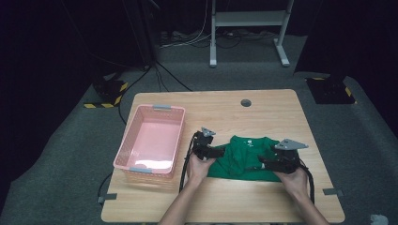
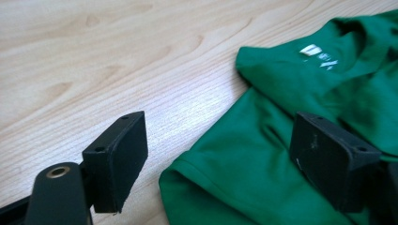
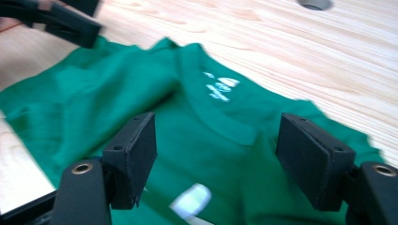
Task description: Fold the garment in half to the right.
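A green T-shirt (image 1: pixel 244 157) lies folded on the wooden table (image 1: pixel 263 108), collar and white neck label away from me. My left gripper (image 1: pixel 217 152) hovers at the shirt's left edge. In the left gripper view its jaws (image 2: pixel 223 159) stand open, one over bare wood and one over the green T-shirt (image 2: pixel 263 154), with nothing pinched. My right gripper (image 1: pixel 264 164) hangs over the shirt's right side. Its jaws (image 3: pixel 216 159) are open above the green T-shirt (image 3: pixel 141 108), just below the neck label (image 3: pixel 218 86), and the left gripper (image 3: pixel 65 21) shows at the far corner.
A pink plastic basket (image 1: pixel 162 108) stands on the table's left part. A round cable hole (image 1: pixel 246 102) sits near the far edge. Bare wood runs along the far side and the front edge. Cables trail from both grippers toward me.
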`<state>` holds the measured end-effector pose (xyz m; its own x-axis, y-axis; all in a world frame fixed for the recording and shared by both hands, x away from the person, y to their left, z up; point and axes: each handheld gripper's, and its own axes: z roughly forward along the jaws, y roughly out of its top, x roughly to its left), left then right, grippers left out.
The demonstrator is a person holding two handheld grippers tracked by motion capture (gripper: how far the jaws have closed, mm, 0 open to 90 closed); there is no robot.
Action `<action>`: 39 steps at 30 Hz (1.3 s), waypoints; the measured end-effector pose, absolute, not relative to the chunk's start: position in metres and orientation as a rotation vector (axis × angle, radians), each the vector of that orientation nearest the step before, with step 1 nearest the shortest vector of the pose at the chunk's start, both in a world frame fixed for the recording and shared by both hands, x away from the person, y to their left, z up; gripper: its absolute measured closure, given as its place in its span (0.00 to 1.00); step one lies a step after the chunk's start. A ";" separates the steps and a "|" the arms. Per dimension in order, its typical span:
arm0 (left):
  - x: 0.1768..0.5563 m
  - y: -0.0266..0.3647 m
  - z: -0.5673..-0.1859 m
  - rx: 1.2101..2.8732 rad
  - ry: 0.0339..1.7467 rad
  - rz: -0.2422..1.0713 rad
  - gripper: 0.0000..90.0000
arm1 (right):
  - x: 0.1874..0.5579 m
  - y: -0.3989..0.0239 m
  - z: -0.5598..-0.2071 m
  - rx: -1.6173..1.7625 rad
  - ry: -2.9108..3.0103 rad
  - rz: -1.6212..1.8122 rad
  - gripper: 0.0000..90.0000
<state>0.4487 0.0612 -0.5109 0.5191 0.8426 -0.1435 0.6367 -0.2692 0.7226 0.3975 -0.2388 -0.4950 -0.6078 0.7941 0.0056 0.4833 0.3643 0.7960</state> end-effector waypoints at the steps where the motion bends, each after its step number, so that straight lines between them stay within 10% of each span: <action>1: 0.451 0.061 -0.512 2.008 1.210 0.343 0.22 | 0.396 -0.234 -0.495 1.098 2.262 1.123 0.32; 39: 0.475 0.042 -0.530 2.113 1.201 0.379 0.27 | 0.382 -0.147 -0.515 0.837 2.430 1.086 0.31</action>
